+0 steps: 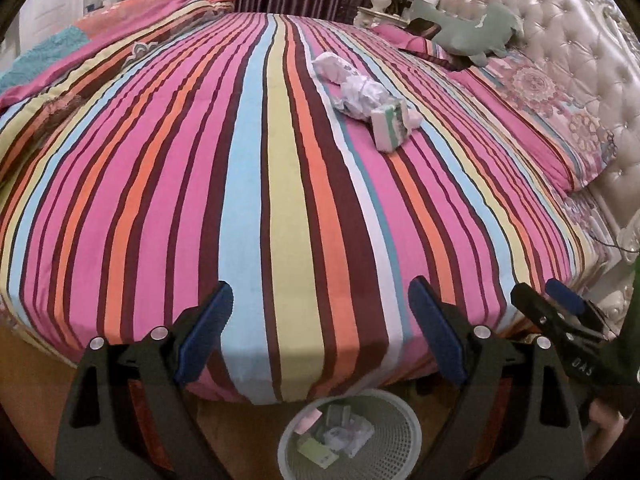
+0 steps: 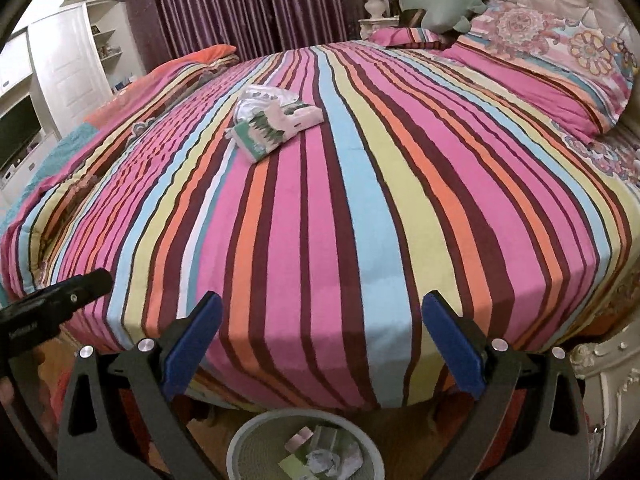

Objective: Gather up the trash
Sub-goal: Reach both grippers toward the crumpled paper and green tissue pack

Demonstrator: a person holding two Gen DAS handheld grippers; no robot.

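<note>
A small heap of trash lies far out on the striped bed: a green and white tissue pack (image 1: 390, 128), crumpled white paper (image 1: 362, 94) and a white wrapper (image 1: 330, 66). In the right wrist view the pack (image 2: 264, 136) lies left of centre. A pale round bin (image 1: 350, 434) with several discarded bits stands on the floor below the bed's near edge, also in the right wrist view (image 2: 306, 446). My left gripper (image 1: 322, 312) is open and empty above the bin. My right gripper (image 2: 322, 322) is open and empty above the bin too.
The striped bedspread (image 1: 240, 160) fills both views. A tufted headboard (image 1: 580, 60), patterned pillows (image 2: 560, 80) and a green plush toy (image 1: 472, 28) lie at the right. A folded quilt (image 1: 60, 64) is at the left. White cabinets (image 2: 60, 68) and purple curtains (image 2: 240, 4) stand behind.
</note>
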